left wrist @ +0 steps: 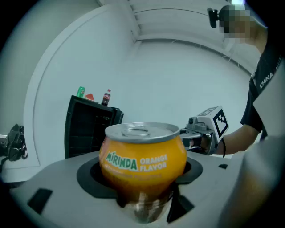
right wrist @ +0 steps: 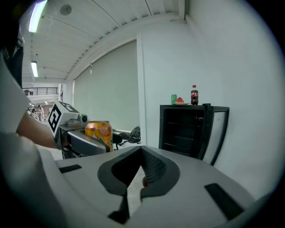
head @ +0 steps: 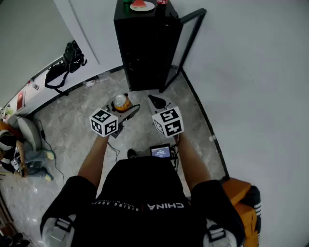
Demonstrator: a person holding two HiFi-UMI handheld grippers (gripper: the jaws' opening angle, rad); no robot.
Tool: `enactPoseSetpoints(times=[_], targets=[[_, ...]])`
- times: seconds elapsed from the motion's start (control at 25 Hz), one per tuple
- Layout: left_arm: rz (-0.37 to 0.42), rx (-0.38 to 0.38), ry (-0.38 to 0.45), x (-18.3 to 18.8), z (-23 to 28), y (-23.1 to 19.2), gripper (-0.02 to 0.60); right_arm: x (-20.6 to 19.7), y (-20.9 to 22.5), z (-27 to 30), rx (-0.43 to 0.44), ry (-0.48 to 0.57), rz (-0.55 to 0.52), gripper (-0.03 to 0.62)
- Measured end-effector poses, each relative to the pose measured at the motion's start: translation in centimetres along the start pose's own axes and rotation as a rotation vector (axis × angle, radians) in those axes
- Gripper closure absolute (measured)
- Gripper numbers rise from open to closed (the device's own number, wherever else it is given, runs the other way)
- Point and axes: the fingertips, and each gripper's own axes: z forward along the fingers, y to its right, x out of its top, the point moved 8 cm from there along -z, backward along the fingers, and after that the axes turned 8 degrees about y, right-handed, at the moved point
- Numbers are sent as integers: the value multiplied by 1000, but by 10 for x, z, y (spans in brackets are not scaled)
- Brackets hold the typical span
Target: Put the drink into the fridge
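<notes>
An orange Mirinda can [left wrist: 142, 156] stands upright between the jaws of my left gripper [left wrist: 142, 173], which is shut on its lower body. From the head view, the can [head: 121, 102] and left gripper [head: 126, 105] are held over the floor, short of the black mini fridge [head: 145, 43]. The fridge's glass door [head: 187, 46] stands open to the right, showing dark shelves [right wrist: 185, 129]. My right gripper [right wrist: 140, 167] is beside the left one, its pads together with nothing in them; in the head view the right gripper [head: 155, 101] points at the fridge.
On the fridge top stand a cola bottle [right wrist: 194, 95], a green can [right wrist: 174, 99] and a plate of watermelon [head: 142, 5]. A black bag [head: 65, 67] lies on the floor at the left wall. A white wall runs along the right; an orange bag [head: 241, 198] sits behind me.
</notes>
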Motion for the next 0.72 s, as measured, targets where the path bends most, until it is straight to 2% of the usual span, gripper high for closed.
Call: enactPoseSetpoints(times=[0.44,0.72], targets=[[32,-1,-34,-1,12,10,236,-5,20,3,-8,-34,37,580],[14,7,-28,-5,19,10,236,-16,24,5,5,-43,103,579]])
